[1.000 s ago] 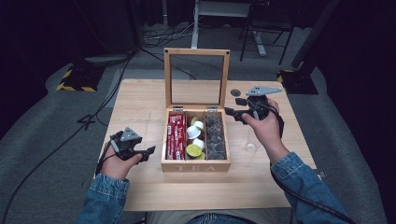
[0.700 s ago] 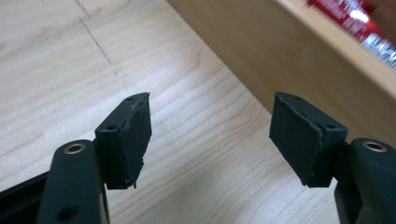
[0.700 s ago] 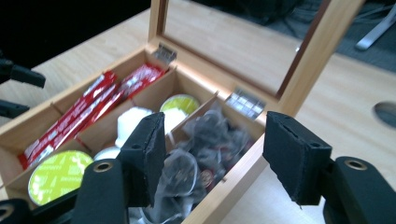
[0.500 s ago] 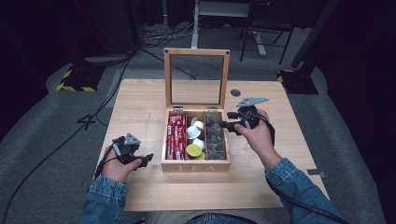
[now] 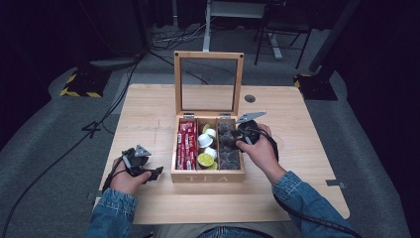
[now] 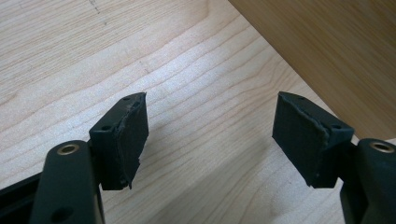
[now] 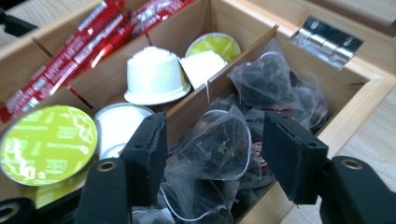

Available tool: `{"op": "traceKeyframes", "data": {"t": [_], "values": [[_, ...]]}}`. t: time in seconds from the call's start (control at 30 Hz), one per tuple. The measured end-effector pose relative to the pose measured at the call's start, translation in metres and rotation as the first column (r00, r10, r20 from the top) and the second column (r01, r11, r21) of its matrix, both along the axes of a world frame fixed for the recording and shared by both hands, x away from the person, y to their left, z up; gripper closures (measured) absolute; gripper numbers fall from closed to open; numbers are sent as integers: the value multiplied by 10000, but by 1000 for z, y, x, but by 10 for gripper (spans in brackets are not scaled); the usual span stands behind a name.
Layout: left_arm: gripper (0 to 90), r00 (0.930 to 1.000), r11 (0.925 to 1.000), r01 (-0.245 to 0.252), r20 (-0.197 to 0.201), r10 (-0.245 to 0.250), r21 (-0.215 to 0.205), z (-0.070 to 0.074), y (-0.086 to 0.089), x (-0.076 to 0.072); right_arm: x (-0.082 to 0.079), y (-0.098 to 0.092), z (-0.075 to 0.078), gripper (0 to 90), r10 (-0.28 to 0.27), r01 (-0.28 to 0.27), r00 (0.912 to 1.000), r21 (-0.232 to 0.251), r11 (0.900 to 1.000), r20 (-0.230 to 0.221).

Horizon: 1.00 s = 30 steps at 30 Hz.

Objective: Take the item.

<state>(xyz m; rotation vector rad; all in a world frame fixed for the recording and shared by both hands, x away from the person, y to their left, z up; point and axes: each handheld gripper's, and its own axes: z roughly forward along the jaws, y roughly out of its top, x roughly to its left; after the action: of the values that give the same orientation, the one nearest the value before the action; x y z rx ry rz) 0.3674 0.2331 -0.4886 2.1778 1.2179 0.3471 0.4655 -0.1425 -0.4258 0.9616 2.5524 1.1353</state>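
Clear mesh tea bags, pyramid-shaped and stuffed with dark leaf, fill the right-hand compartment of the wooden box that stands open in the middle of the table. They look very light, soft and crinkly; a hard squeeze would crush one flat and might split the mesh, and the heap gives no firm backing to press against. I would take one by its upper peak or a side seam, where the mesh bunches and the pads can pinch cloth, not leaf. Neighbouring bags may cling and lift with it.

The right claw hangs over that compartment with its jaws down among the bags, one bag between them. The jaws have just been closing, yet gaps show on both sides of the bag, so nothing is gripped so far. In the high view the right hand comes in from the box's right side, wrist bent, the claw pointing left and down into the box.

The left claw is open with nothing between its jaws, which have just been widening; it lies low over bare table just beside the box's outer wall, its hand near the table's front left.
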Motion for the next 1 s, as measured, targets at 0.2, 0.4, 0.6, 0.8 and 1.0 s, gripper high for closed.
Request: {"op": "traceKeyframes", "data": {"t": [0.2,0.4,0.6,0.8,1.0], "values": [[269,10000,10000,-36,35,36,37,-4,1,1,3,3,-8,452,-2,-1,9999,-186,9998,-129],[256,9994,9999,77,345,-81,105,-7,0,2,6,7,-13,499,44,-49,9999,-368,9993,-135],[241,9988,9997,190,455,-198,179,-8,1,2,6,7,-13,648,184,-194,9997,-617,9979,-178],[228,9977,9998,203,641,-205,48,-10,2,2,4,7,-8,755,356,-354,9994,-604,9975,15],[221,9965,9997,245,800,-238,-82,-13,3,2,3,4,-3,761,364,-358,9992,-370,9987,155]]}}
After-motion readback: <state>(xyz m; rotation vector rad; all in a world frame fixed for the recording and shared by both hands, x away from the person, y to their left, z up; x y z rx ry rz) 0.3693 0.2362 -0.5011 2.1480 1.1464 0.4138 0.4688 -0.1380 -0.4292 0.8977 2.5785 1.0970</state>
